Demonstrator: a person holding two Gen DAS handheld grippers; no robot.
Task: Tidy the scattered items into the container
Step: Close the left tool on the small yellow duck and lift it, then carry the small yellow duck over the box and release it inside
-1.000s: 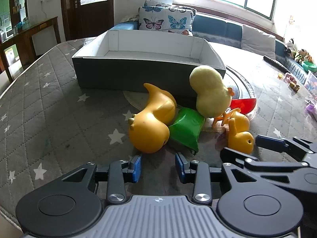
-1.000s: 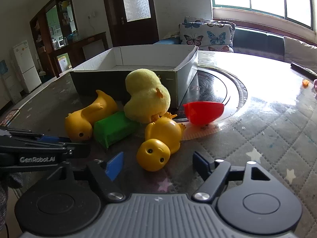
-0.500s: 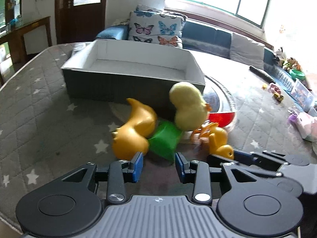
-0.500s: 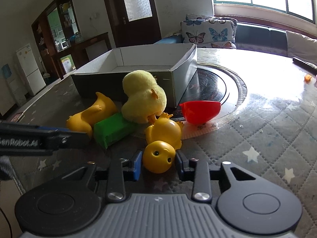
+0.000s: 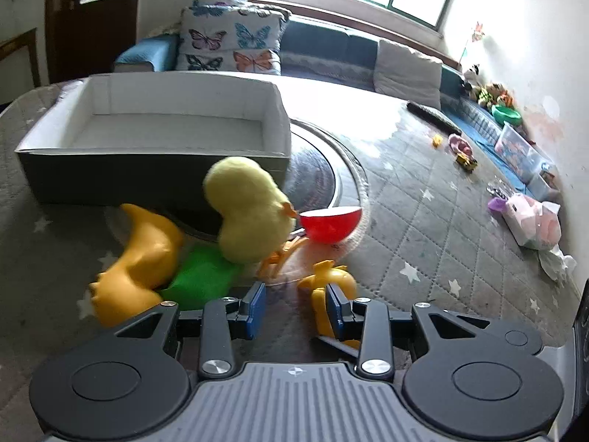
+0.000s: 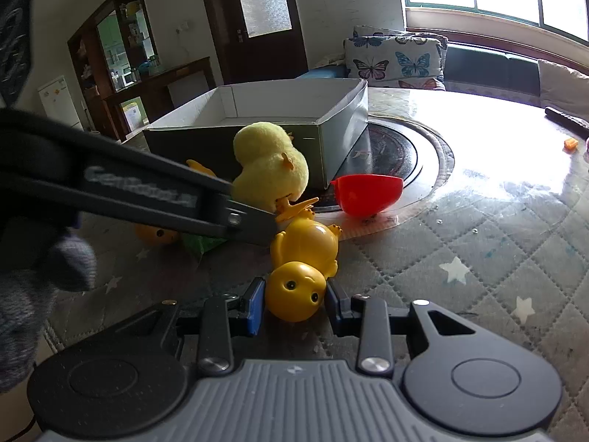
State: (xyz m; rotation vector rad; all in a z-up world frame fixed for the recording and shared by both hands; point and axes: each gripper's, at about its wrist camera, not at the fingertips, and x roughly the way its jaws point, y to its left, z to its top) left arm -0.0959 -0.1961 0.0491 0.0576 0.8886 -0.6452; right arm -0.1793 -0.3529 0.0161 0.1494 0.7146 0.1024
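The wide shallow cardboard box with white inner walls and dark outer sides holds nothing that shows — so, by my reading, the tidying has barely begun. All the toys lie on the quilted star-patterned table cover just in front of it: a fuzzy pale-yellow plush chick leaning at the box wall, a large orange-yellow plastic duck on its side, a green block, a red plastic bowl. The right gripper has closed its blue pads on the head of a small glossy yellow rubber duck, not yet lifted clear. The left gripper stands part-open, empty. Its body hides most of the green block in the right view.
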